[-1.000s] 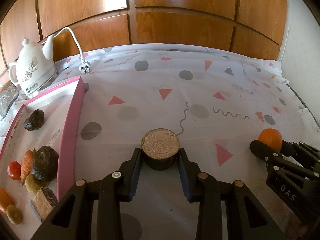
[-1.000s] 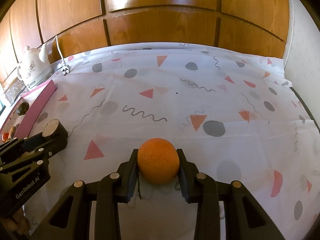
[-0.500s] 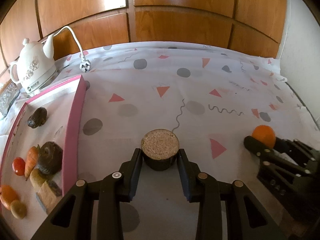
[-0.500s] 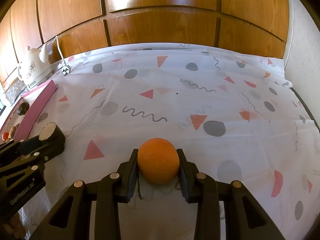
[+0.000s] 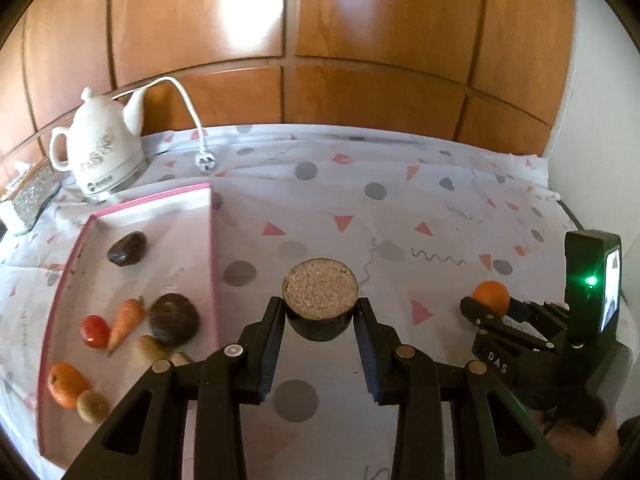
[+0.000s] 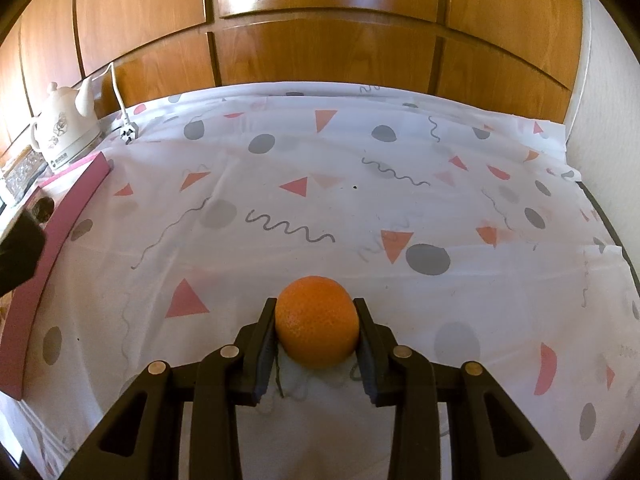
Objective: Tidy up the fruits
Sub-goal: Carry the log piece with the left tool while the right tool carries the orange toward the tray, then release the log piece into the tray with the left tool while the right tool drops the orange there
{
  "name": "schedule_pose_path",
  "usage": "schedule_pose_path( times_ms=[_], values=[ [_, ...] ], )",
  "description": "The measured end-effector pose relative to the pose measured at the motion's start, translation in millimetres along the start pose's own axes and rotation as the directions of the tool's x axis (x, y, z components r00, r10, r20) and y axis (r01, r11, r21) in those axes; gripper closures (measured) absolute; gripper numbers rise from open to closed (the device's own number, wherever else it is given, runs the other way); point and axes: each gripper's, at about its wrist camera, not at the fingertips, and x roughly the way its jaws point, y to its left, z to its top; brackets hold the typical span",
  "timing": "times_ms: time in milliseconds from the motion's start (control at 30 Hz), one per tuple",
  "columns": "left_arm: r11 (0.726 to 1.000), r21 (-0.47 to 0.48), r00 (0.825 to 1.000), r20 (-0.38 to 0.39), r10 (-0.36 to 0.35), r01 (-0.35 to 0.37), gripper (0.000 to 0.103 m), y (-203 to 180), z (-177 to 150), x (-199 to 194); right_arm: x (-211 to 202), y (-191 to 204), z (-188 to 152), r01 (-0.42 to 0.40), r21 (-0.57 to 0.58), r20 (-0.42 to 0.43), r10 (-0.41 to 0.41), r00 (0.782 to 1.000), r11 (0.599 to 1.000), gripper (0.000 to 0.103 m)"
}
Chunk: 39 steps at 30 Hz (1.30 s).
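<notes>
Surface: white tablecloth (image 6: 400, 216) with pink triangles and grey dots, wood panelling behind.
Left gripper (image 5: 320, 322): clenched on dark round fruit half with tan cut face (image 5: 320, 292), clear of the cloth.
Right gripper (image 6: 315, 330): clenched on round orange (image 6: 316, 326), low on the cloth.
Key relation: pink-rimmed white tray (image 5: 214, 248) of produce lies at the cloth's left edge, just left of the left gripper; the right gripper is well apart from it.

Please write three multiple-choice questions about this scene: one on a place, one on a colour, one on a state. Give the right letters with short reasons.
1. Where does the white ceramic kettle stand?
A. behind the pink-rimmed tray
B. inside it
C. far right

2. What colour is the round fruit in the right gripper?
A. green
B. orange
C. purple

3. How is the left gripper?
A. wide open, empty
B. shut on the round dark half fruit with a tan cut face
C. out of view

Answers: 1 A, the kettle stands beyond the tray's far rim. 2 B, the peel is orange. 3 B, both pads press its sides.
</notes>
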Motion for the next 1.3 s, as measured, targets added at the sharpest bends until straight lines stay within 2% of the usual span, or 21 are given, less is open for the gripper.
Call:
schedule_pose_path(
  times_ms=[300,600,967,1067,1133,1167,1200,1267,1300],
  values=[
    [0.996,-0.07,0.999,0.016,0.048,-0.047,0.067,40,-4,-16,-3,30,14,-0.107,-0.023,-0.025,0.106,0.994,0.994,0.068],
    [0.985,-0.136,0.994,0.01,0.11,-0.108,0.067,85,-8,-16,-23,90,36,-0.255,-0.105,-0.011,0.255,0.967,0.961,0.068],
    [0.958,-0.216,0.981,-0.018,0.191,-0.19,0.067,141,-12,-8,-41,160,36,-0.412,-0.212,-0.051,0.411,0.91,0.886,0.068],
    [0.943,-0.257,0.978,-0.036,0.207,-0.209,0.067,162,-9,-5,-42,177,34,-0.463,-0.229,-0.081,0.458,0.886,0.856,0.068],
    [0.933,-0.275,0.973,-0.042,0.228,-0.231,0.067,172,-8,-4,-42,191,32,-0.507,-0.242,-0.11,0.495,0.862,0.827,0.068],
    [0.929,-0.284,0.971,-0.046,0.235,-0.238,0.066,176,-8,-4,-42,199,30,-0.528,-0.251,-0.126,0.514,0.849,0.811,0.068],
    [0.924,-0.296,0.97,-0.045,0.241,-0.243,0.064,180,-7,-5,-42,204,29,-0.535,-0.261,-0.134,0.519,0.844,0.803,0.068],
    [0.913,-0.31,0.963,-0.036,0.268,-0.266,0.053,188,-7,-8,-40,217,25,-0.547,-0.289,-0.159,0.524,0.837,0.786,0.067],
    [0.908,-0.32,0.96,-0.03,0.277,-0.272,0.052,192,-7,-11,-38,223,22,-0.558,-0.293,-0.179,0.528,0.83,0.777,0.066]
  ],
)
